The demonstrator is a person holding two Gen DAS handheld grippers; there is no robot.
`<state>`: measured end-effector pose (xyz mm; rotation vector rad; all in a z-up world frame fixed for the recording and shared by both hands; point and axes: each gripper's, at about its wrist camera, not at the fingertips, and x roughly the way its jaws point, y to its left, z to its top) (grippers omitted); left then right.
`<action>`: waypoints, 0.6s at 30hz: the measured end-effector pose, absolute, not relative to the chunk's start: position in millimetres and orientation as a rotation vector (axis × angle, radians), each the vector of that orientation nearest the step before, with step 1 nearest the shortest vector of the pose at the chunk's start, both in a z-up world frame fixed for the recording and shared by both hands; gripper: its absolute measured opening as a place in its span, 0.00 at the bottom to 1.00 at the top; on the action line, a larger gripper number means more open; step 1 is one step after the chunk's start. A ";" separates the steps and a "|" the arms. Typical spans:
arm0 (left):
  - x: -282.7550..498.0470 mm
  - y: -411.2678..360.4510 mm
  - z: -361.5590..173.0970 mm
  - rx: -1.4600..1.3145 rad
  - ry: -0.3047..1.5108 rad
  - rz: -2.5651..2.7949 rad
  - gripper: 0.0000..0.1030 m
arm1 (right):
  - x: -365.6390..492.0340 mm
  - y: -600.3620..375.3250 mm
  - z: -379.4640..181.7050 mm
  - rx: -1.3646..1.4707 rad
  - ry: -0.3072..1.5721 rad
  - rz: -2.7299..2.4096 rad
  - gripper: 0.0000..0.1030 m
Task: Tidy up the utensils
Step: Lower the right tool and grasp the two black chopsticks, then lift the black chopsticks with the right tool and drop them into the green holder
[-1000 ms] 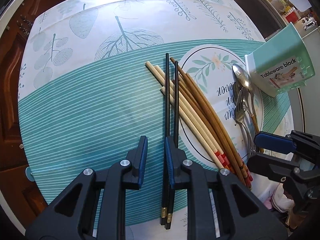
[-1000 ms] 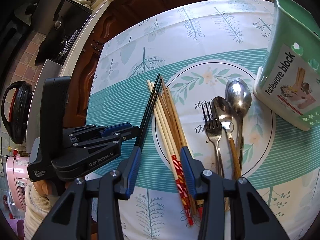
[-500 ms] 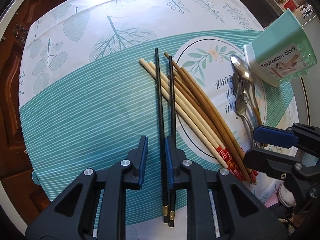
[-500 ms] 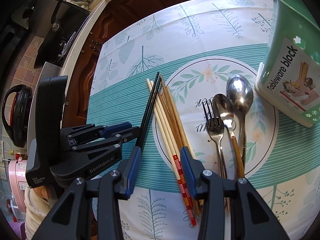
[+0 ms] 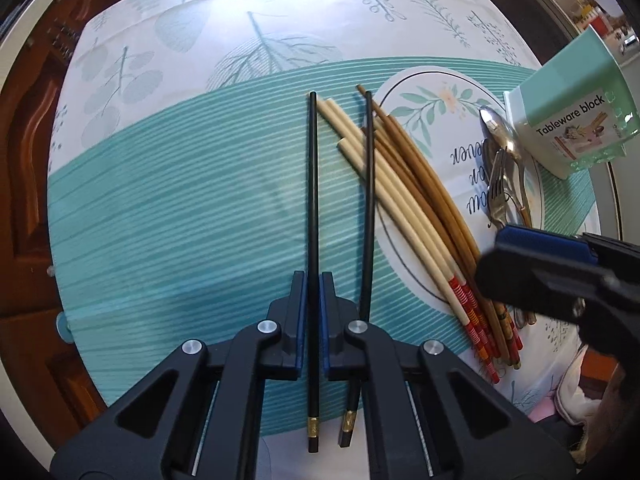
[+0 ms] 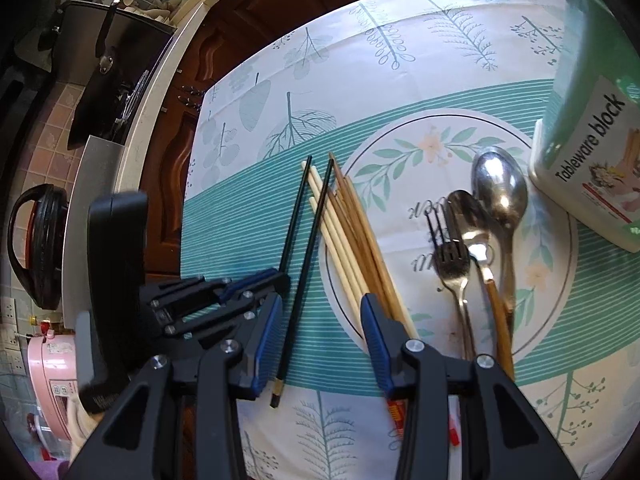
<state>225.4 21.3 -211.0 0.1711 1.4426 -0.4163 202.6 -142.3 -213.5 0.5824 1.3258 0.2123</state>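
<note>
My left gripper (image 5: 313,280) is shut on one black chopstick (image 5: 313,208), which runs straight ahead between its pads. The second black chopstick (image 5: 368,208) lies just to its right on the cloth. Cream chopsticks (image 5: 396,200) and brown chopsticks (image 5: 424,184) lie fanned to the right. My right gripper (image 6: 320,308) is open above the handle ends of the chopsticks, with the loose black chopstick (image 6: 304,268) between its fingers. A fork (image 6: 452,264) and two spoons (image 6: 500,192) lie on the printed circle. The green tableware block holder (image 6: 592,120) stands at the far right.
The table carries a teal and white leaf-print cloth (image 5: 180,200). Dark wooden cabinets (image 6: 248,12) stand beyond the far edge. A counter with a black pot (image 6: 104,76), a kettle (image 6: 36,244) and a pink appliance (image 6: 52,372) lies to the left in the right wrist view.
My left gripper has closed on one black chopstick and shifted it left, away from the other black one. The right gripper has stayed open over the chopstick handles.
</note>
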 end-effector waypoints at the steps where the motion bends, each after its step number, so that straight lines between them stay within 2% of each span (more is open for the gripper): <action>1: 222.5 24.5 -211.5 0.157 1.446 -0.405 0.04 | 204.8 -140.0 -215.0 0.594 1.330 0.214 0.40; 3: 214.7 31.7 -212.7 0.132 1.452 -0.375 0.04 | 210.2 -134.2 -218.8 0.618 1.338 0.220 0.38; 6: 204.6 42.4 -214.9 0.098 1.477 -0.332 0.04 | 219.0 -122.3 -227.5 0.636 1.364 0.228 0.26; 9: 193.6 51.4 -218.9 0.084 1.508 -0.295 0.04 | 229.1 -110.4 -240.4 0.631 1.405 0.206 0.21; 15: 179.4 65.4 -223.6 0.086 1.557 -0.241 0.04 | 247.5 -90.2 -258.2 0.528 1.460 0.104 0.18; 18: 177.1 68.6 -224.6 0.067 1.564 -0.213 0.04 | 254.2 -78.2 -256.6 0.437 1.458 0.052 0.13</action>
